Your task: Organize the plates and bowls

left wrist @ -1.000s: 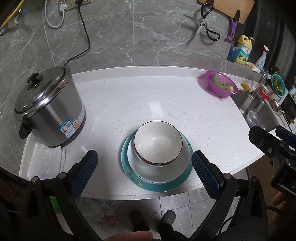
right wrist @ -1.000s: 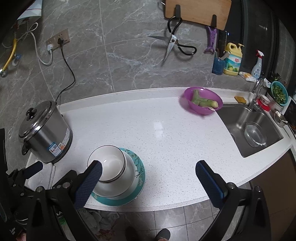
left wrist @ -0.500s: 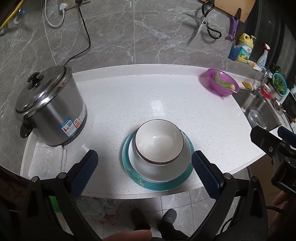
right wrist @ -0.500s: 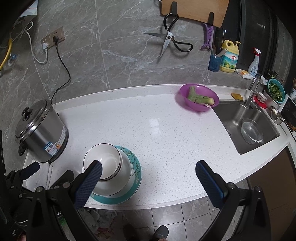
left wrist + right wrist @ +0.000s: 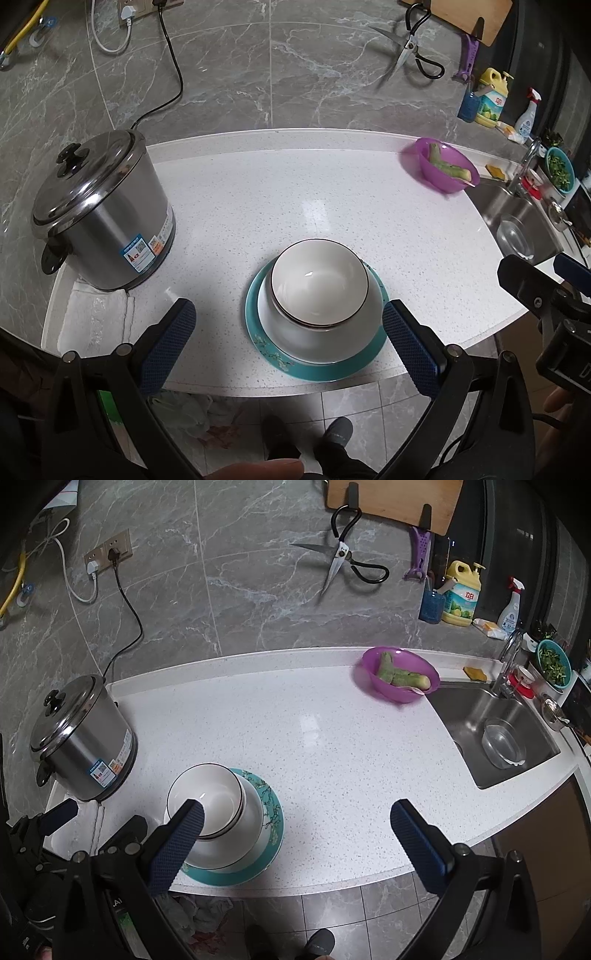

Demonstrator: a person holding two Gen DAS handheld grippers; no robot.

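A white bowl with a dark rim sits nested in a larger white bowl, and both rest on a teal plate near the counter's front edge. In the right wrist view the same stack appears lower left, with the bowl on the teal plate. My left gripper is open and held back from the counter edge, its blue pads either side of the stack. The right gripper is open and empty, off to the right of the stack.
A steel rice cooker stands at the left on a white cloth. A purple bowl with vegetable pieces sits by the sink, which holds a clear bowl. Scissors hang on the wall.
Both grippers have drawn back and up from the counter, so the stack looks smaller and farther off. The bowls and plate have not moved.
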